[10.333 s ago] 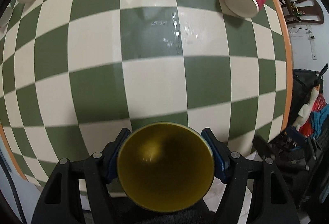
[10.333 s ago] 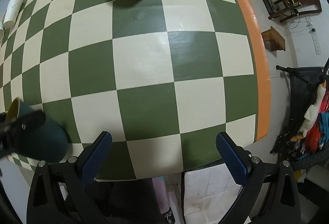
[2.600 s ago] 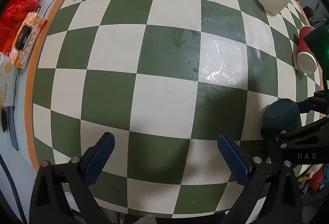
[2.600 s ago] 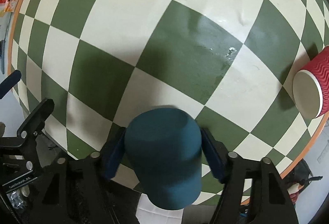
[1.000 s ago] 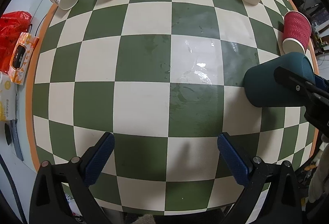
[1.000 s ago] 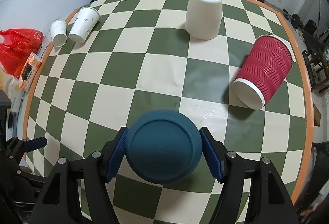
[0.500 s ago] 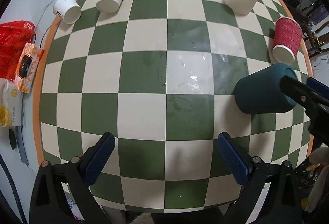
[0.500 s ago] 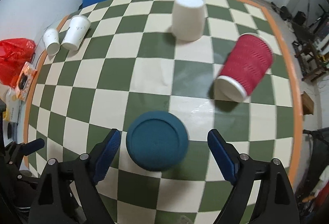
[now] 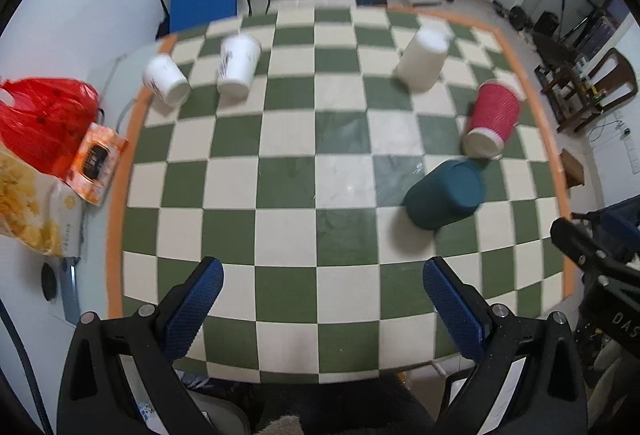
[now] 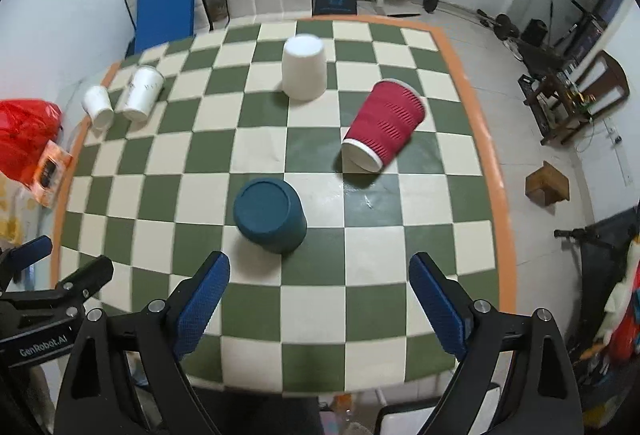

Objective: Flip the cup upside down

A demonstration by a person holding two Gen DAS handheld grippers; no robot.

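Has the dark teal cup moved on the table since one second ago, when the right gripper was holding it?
No. The dark teal cup stands upside down on the same squares near the red cup; the right gripper has just opened and backed away.

Even indoor light, heavy fisheye bending at edges, motion blur in both views.
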